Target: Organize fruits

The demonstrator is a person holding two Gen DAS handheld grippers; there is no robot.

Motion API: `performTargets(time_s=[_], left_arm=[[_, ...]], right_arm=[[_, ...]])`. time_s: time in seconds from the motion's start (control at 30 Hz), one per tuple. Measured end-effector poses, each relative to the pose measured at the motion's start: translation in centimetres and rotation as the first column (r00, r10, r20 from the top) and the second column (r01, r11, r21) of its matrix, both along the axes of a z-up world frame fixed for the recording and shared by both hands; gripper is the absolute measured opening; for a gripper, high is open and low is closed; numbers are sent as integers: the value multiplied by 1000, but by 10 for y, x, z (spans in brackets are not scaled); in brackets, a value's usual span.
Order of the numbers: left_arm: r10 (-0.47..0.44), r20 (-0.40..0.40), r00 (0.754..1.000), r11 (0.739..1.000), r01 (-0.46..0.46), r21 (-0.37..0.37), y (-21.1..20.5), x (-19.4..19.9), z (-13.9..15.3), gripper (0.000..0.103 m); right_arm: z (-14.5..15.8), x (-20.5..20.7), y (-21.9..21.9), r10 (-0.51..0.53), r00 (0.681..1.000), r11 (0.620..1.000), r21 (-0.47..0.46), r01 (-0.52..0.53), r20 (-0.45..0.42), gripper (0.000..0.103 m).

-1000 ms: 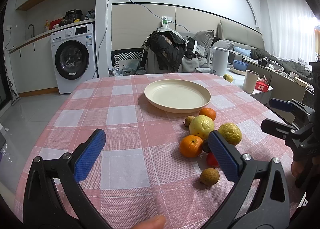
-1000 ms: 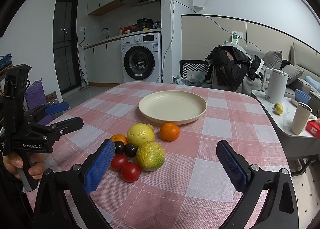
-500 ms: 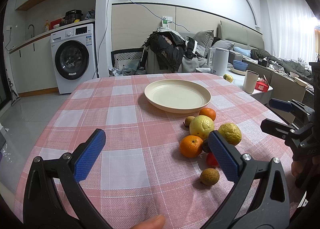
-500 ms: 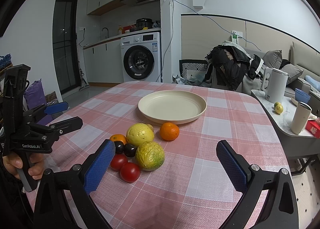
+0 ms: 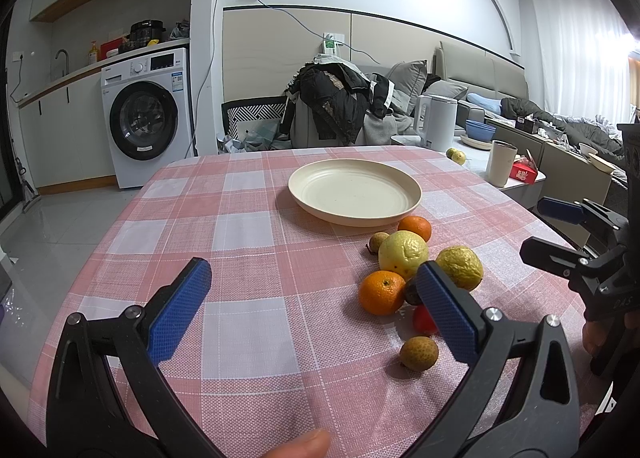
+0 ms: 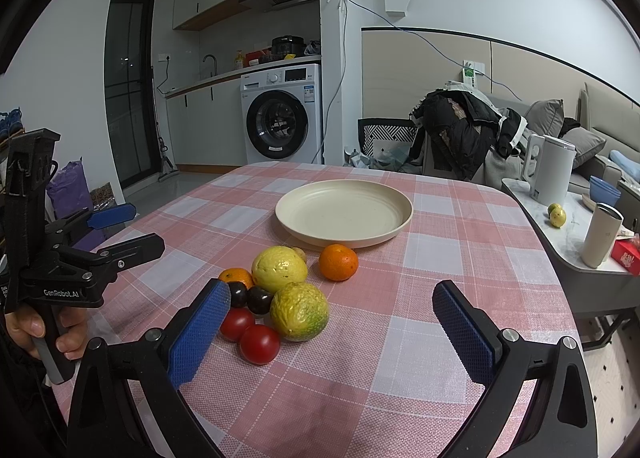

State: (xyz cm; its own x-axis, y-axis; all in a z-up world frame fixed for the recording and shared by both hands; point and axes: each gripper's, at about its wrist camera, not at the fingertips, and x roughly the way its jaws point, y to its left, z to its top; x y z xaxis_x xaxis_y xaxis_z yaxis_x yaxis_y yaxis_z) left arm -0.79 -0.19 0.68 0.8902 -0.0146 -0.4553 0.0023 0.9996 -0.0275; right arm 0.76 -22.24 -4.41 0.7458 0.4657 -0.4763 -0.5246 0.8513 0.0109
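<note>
Beside the plate (image 6: pixel 344 214), clustered fruits (image 6: pixel 286 290)

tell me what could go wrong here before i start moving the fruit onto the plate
The fruits sit packed together: closing on the green-yellow citrus could nudge the tomatoes and dark plums into rolling across the tablecloth. The round orange beside the plate may slip from the pads. Both grippers, left gripper and right gripper, are open and could collide.
</note>
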Motion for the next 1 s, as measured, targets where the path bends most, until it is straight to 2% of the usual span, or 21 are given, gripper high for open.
performTargets(time_s=[0.33, 0.6, 0.8, 1.0], left_arm=[[-3, -1, 1000, 1000, 3, 1, -1, 1, 0, 102], [-7, -23, 1000, 1000, 7, 0, -3, 5, -1, 102], [-12, -58, 998, 1000, 12, -15, 0, 13, -6, 102], [-44, -124, 991, 998, 39, -42, 2, 25, -14, 101]], right_arm=[[0, 0, -1, -2, 1000, 1000, -2, 2, -3, 103], [-7, 6, -2, -18, 999, 999, -34, 16, -45, 103], [-12, 16, -2, -35, 994, 998, -58, 28, -108, 103], [-17, 28, 0, -7, 979, 1000, -31, 1, -205, 103]])
